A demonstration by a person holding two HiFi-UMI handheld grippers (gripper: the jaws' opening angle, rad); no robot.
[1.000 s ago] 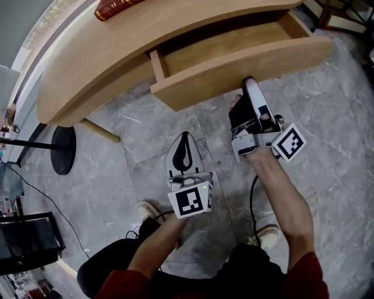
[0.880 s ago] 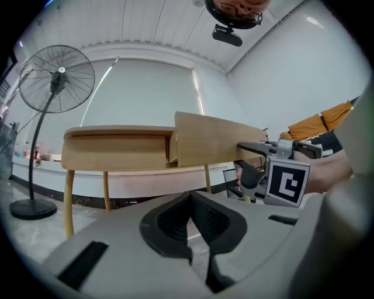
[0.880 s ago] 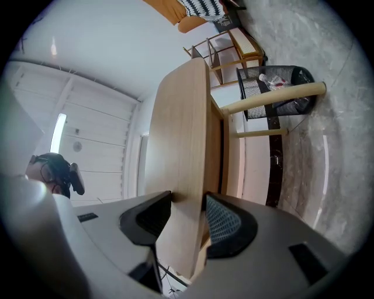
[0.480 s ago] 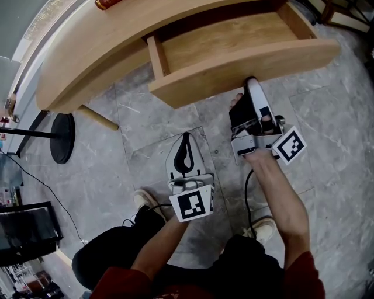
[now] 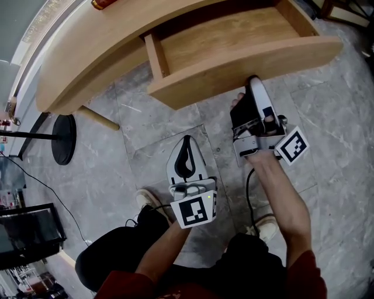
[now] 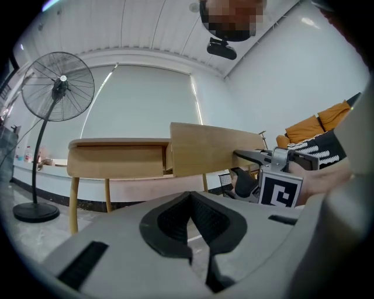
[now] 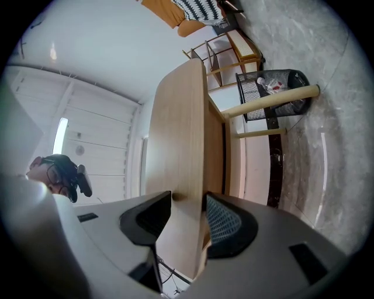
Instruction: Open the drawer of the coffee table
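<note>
Right gripper [image 5: 252, 83] is clamped on the drawer [image 5: 245, 63]. In the right gripper view its jaws stand partly apart with the wooden front panel between them, one pad on each face. Seen from the head view, this gripper [image 7: 187, 201] reaches up to the panel's lower edge, right of its middle, with the person's hand behind it.

Left gripper [image 5: 186, 142] holds nothing. In the left gripper view its jaws are drawn together, the tips meeting – only floor and room show past them. It [image 6: 190, 195] hangs over the floor [image 5: 333, 134], well short of the table and apart from the other gripper.

The floor is grey marbled tile. On it stands the coffee table [image 5: 87, 52], a long curved top of pale wood on round legs. The drawer juts out from under the table's near edge, toward the person – its bare wooden inside is open to view, and nothing can be seen in it.

A standing fan [image 6: 57, 86] is off the table's left end, its dark round base on the tiles. A black mesh bin [image 7: 273, 93] sits beyond the table's other end, with something light inside. At the table's far edge lies a small red thing [image 5: 100, 3], too cropped to make out.
</note>
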